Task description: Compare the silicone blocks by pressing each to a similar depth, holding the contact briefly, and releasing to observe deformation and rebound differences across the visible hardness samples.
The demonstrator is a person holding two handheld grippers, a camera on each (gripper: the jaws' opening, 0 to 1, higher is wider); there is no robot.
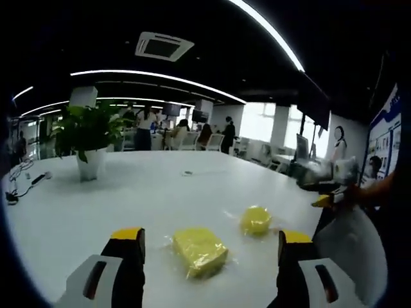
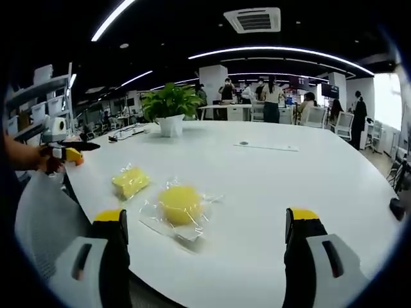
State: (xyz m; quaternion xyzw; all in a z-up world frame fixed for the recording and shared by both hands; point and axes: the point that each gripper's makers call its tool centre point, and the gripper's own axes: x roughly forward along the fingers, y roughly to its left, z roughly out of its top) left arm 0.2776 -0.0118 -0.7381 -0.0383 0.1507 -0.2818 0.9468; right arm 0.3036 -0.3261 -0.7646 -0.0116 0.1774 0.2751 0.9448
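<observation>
Two yellow silicone samples lie wrapped in clear film on the white table (image 1: 96,212): a square block (image 1: 199,250) and a round block (image 2: 180,204). Both grippers, left (image 1: 210,256) and right (image 2: 205,240), hover with jaws apart. Descend squarely, matching depth on each.

A white table (image 1: 160,192) carries two wrapped yellow blocks (image 1: 199,250), a potted plant (image 1: 90,138) and cables (image 1: 22,179).

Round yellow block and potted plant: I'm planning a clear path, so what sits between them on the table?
In the right gripper view, bare white table lies between the round yellow block and the potted plant.
</observation>
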